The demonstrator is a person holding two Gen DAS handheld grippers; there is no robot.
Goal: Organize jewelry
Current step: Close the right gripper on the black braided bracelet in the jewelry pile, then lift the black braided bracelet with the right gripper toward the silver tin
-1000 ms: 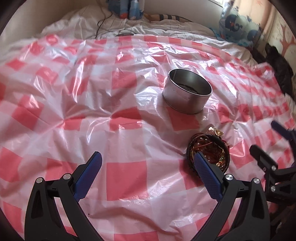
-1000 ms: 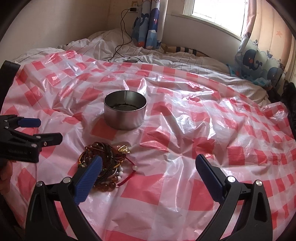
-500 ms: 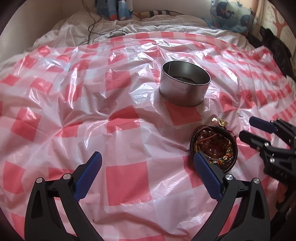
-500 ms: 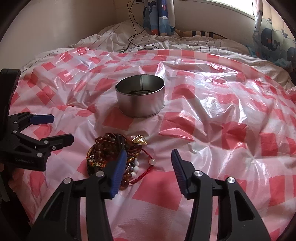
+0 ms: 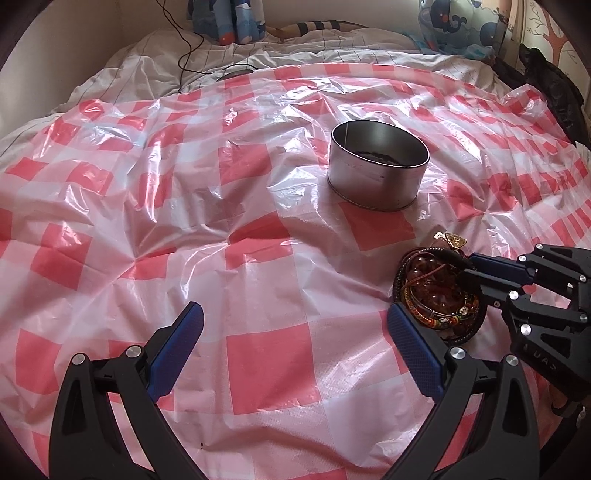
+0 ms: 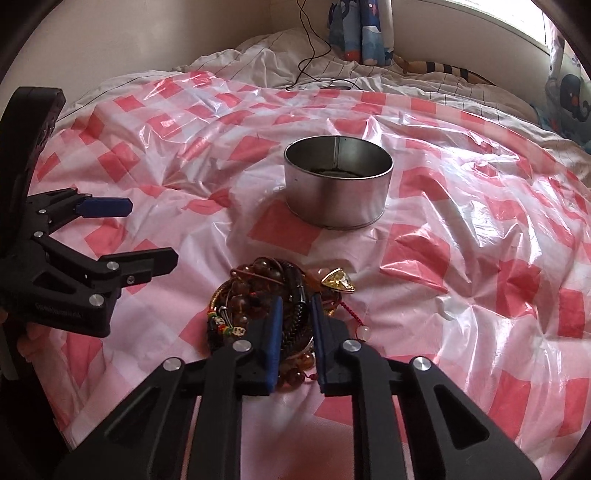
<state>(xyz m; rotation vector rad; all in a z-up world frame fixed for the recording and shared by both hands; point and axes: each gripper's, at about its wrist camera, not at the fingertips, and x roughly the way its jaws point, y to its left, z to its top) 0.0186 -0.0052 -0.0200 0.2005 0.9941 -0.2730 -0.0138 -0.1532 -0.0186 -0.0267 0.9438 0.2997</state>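
A pile of jewelry (image 6: 255,299), brown bead bracelets, a black braided cord and a gold pendant (image 6: 338,282), lies on the red-and-white checked plastic sheet. It also shows in the left wrist view (image 5: 436,291). My right gripper (image 6: 295,306) sits low over the pile, its jaws narrowed around the black braided cord (image 6: 293,317). It shows in the left wrist view (image 5: 469,267) reaching into the pile. My left gripper (image 5: 291,317) is open and empty, left of the pile. A round metal tin (image 6: 338,190) stands beyond the pile, also in the left wrist view (image 5: 378,171).
The checked plastic sheet (image 5: 184,229) covers a bed with white bedding (image 6: 258,59) at the back. A black cable (image 6: 310,55) lies on the bedding. Blue printed curtains (image 6: 360,29) hang by the wall.
My right gripper has dropped onto the jewelry pile and its jaws have closed from wide open to narrow around the black cord. My left gripper stayed open.
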